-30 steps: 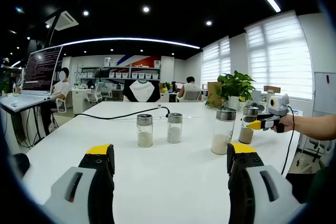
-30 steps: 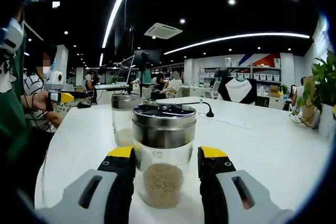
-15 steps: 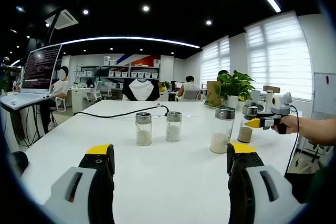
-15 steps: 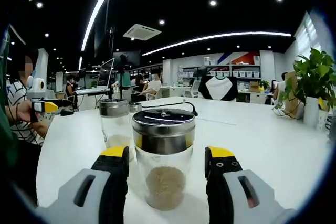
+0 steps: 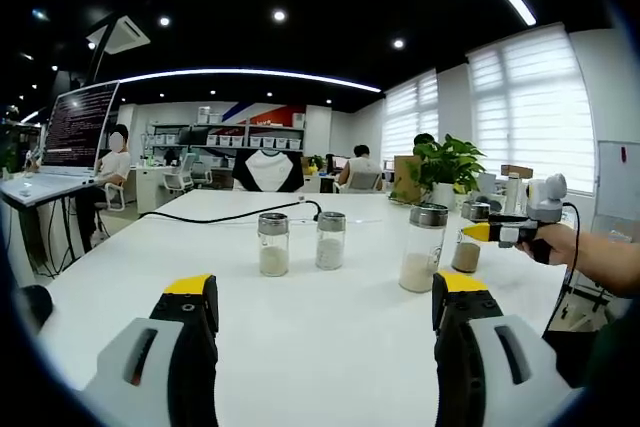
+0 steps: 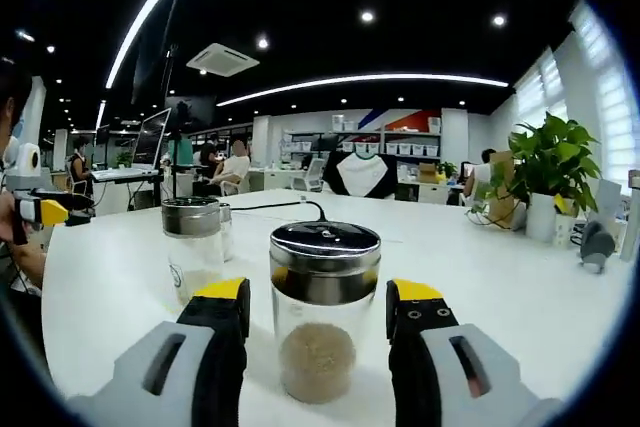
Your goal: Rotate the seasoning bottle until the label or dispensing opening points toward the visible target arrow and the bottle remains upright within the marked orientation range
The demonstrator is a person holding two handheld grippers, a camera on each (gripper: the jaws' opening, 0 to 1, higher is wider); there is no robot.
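The seasoning bottle is clear glass with a steel lid and brown grains, and it stands upright on the white table. My right gripper is open, its yellow-tipped jaws on either side of the bottle with a thin gap on each side. In the left gripper view the same bottle stands at the right, with the right gripper reaching in around it from a person's hand. My left gripper hovers open over the table, holding nothing.
A taller jar of white grains stands beside the seasoning bottle. Two small shakers stand mid-table, with a black cable behind them. A potted plant sits at the far right. People are seated at desks in the background.
The right gripper's jaws, pressed on the bottle a second ago, have spread apart from it. The right gripper view has swung around the bottle. The left gripper has stayed still.
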